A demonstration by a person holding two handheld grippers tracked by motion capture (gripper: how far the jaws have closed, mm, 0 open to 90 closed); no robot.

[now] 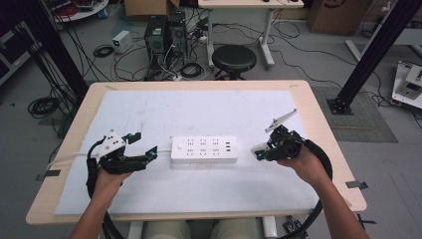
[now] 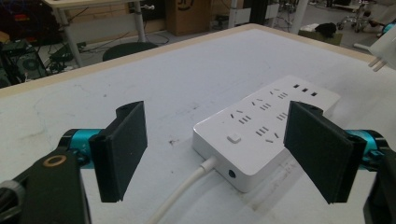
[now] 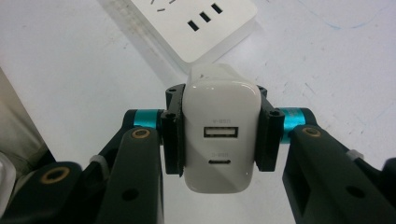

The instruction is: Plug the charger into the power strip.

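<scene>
Seen from the high view, the white power strip (image 1: 204, 149) lay flat near the middle of the table (image 1: 69, 129), its long axis running left to right, parallel to the near edge, with its socket face up. Its white cable (image 1: 67, 158) left the left end and ran toward the table's left edge. The left gripper (image 1: 147, 147) sat just off that left end, jaws apart with nothing between them. The right gripper (image 1: 261, 152) sat just off the strip's right end, toward the table's right edge, holding a small white charger (image 1: 259, 148) clear of the strip.

Looking along the left gripper (image 2: 215, 149) in the left gripper view, the two black pads stood wide apart and framed the strip's (image 2: 266, 126) cable end without touching it. This view added the switch button (image 2: 233, 138) on top, a round port on the end face, and the charger's prongs (image 2: 377, 63) at the upper right.

Finally, in the right gripper view, the right gripper (image 3: 219, 133) was clamped on the sides of the charger (image 3: 219, 135), whose rear face with two ports, one above the other, looked at the camera, its long axis along the jaws. Beyond it lay the strip's (image 3: 196, 28) far end with three small slots.
</scene>
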